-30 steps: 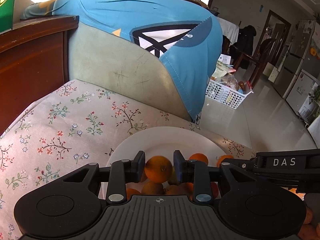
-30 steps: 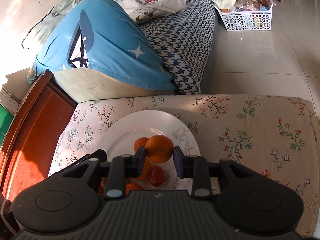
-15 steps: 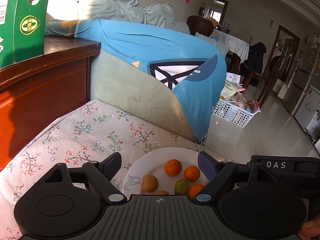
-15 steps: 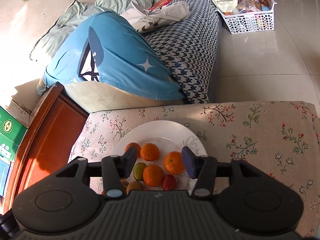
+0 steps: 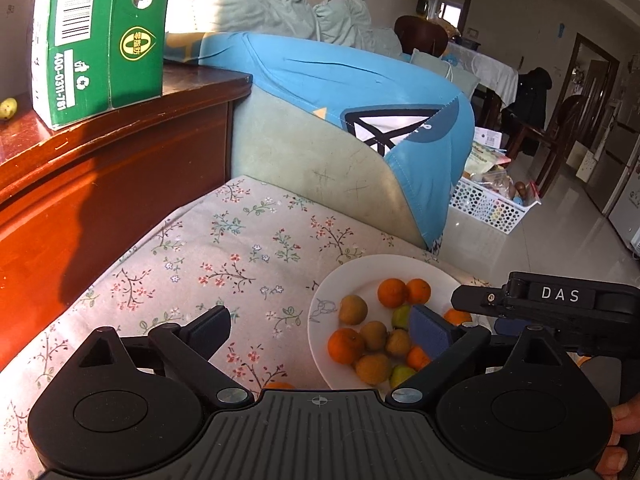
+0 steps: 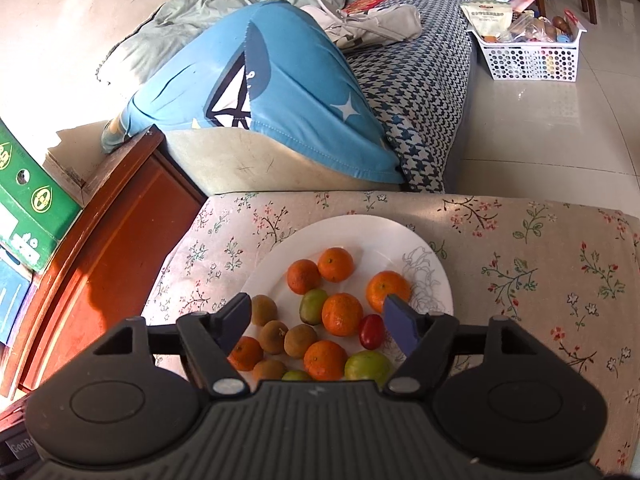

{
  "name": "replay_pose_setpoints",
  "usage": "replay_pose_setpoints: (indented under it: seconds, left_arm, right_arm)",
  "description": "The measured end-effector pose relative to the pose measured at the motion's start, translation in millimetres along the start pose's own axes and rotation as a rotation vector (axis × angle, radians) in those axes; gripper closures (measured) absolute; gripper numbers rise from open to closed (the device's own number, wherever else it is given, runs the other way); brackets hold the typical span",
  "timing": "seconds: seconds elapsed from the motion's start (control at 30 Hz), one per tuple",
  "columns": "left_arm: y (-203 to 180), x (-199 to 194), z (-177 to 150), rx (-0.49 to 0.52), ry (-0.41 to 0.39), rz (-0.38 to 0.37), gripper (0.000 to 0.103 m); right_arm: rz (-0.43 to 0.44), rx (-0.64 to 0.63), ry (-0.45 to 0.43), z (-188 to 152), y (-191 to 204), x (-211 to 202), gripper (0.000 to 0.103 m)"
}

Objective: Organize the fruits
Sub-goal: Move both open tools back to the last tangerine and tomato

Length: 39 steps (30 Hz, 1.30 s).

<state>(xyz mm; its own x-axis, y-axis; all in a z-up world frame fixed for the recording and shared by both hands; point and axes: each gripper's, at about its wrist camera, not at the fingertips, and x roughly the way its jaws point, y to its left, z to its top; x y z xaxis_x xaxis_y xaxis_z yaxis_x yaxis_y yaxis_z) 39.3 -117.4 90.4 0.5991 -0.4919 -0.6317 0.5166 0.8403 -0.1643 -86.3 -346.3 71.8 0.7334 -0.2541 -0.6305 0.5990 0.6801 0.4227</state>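
- The fruits sit together on a white plate (image 6: 400, 240), in the lower middle of the right wrist view and at lower right in the left wrist view.
- On it lie orange mandarins (image 6: 335, 264), brown round fruits (image 6: 273, 336), green ones (image 6: 313, 306) and a small red tomato (image 6: 371, 331).
- The right tongs (image 6: 318, 318) hang over the plate, their jaws opening, with fruits below the gap but none pressed by the pads.
- The left tongs (image 5: 320, 328) are spread wide and opening, one finger over the floral cloth (image 5: 240, 248), the other over the plate's edge, gripping nothing.
- One orange fruit (image 5: 279, 385) peeks out on the cloth at the left tongs' base.
- A green carton (image 5: 100, 36) stands on a red-brown wooden cabinet (image 5: 100, 184) at upper left.
- A blue cloth (image 6: 280, 100) drapes a sofa arm beyond.
- A white basket (image 6: 532, 60) sits on the floor at upper right.
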Motion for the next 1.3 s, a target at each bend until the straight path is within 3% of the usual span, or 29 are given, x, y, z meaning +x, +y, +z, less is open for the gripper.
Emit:
replay_pose_setpoints:
  seconds: [0.17,0.47,0.97,1.3]
  left_arm:
    - [13,-19,-13,-0.004,0.004,0.029,0.006]
    - [38,-38,-29,-0.045,0.031,0.081,0.006]
    - [67,-44,-43,-0.076,0.068,0.138,0.006]
    - [85,-45,-46,-0.138,0.068,0.177,0.006]
  right_arm:
    - [0.009,-0.046,-0.009,-12,11,-7,0.021]
    - [0.041,-0.055,0.002,-46,22,-18,0.021]
    - [0.128,-0.271,0.054,-117,60,-21,0.021]
    - [0.169,-0.432,0.071,-143,90,-1,0.041]
